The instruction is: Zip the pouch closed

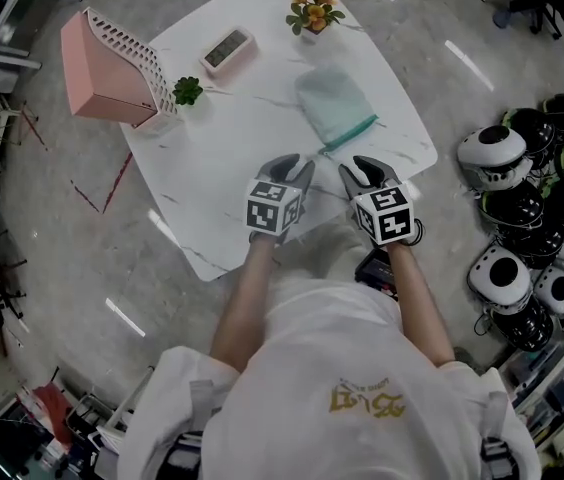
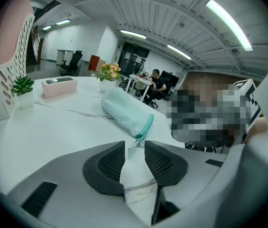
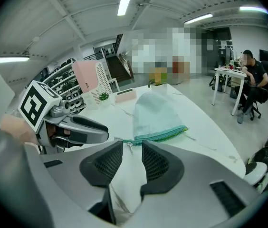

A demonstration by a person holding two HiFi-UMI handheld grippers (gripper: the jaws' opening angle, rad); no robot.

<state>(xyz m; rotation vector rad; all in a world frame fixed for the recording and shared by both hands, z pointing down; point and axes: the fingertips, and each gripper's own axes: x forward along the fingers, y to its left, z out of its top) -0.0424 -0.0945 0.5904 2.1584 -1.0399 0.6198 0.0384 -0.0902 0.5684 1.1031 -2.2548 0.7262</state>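
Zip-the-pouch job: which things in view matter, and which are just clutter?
Job:
- pouch
- its zipper
- left tongs and right tongs, both open, empty, short of the pouch

Lying about:
- pink rack
- small plant
- pink box
- flowers
- helmets on the floor

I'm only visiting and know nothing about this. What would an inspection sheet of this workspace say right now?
Surface: white marble-look table.
Job's things: mint-green fabric pouch, lying flat, untouched.
Clutter: pink perforated file holder, small green potted plant, pink rectangular clock-like device, pot of orange flowers.
Grippers: left tongs and right tongs open, empty, short of the pouch.
Cables: nothing seen.
Surroundings: black-and-white helmets heaped on the floor.
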